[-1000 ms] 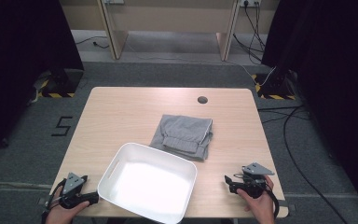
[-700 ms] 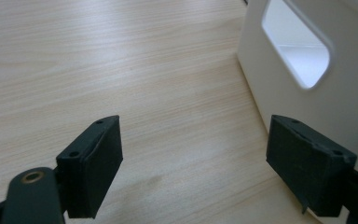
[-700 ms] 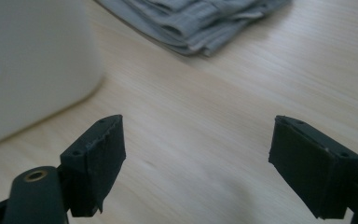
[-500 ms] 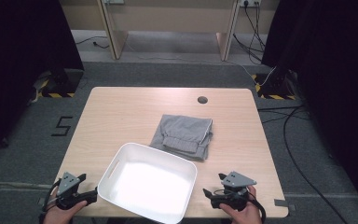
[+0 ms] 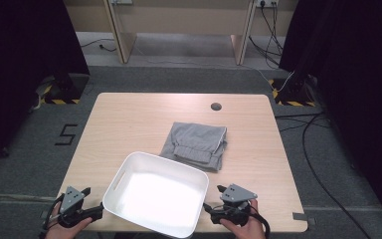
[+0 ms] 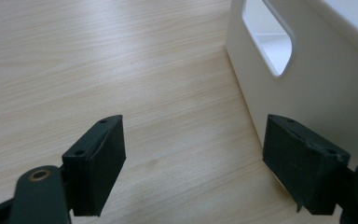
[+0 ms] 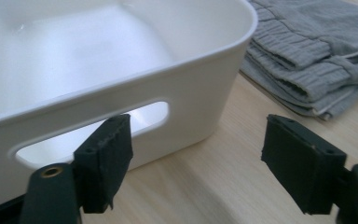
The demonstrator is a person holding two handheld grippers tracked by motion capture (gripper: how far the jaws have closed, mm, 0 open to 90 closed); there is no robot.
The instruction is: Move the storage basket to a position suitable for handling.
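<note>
Fingers of both grippers stand apart with nothing between the pads. High view: the left gripper [image 5: 97, 213] sits at the near left corner of the light wooden table [image 5: 129, 124], jaws pointing at the left short wall of the white rectangular plastic bin [image 5: 124, 174], just beside it. The right gripper [image 5: 210, 211] sits at the near edge on the other side, jaws pointing at the bin's right short wall, close to it. The bin is empty and lies skewed on the table between the two grippers. A folded grey fabric garment [image 5: 196, 144] lies just beyond the bin's far corner, toward the table's middle.

Left gripper view: the left gripper [image 6: 193, 161] is released, its jaws wide. Bare table shows between them. The bin's wall, with an oval handle cut-out [image 6: 268, 37], rises at the right, and the right-hand jaw sits against or just beside that wall; contact cannot be confirmed.

Right gripper view: the right gripper [image 7: 196, 163] is released, though its jaws have just been closing. The bin's wall with its handle slot [image 7: 93, 128] stands just behind the left-hand finger [image 7: 105, 161], not yet clamped. The right-hand finger is over bare table. The garment [image 7: 307, 51] lies past the bin's corner at upper right.
</note>
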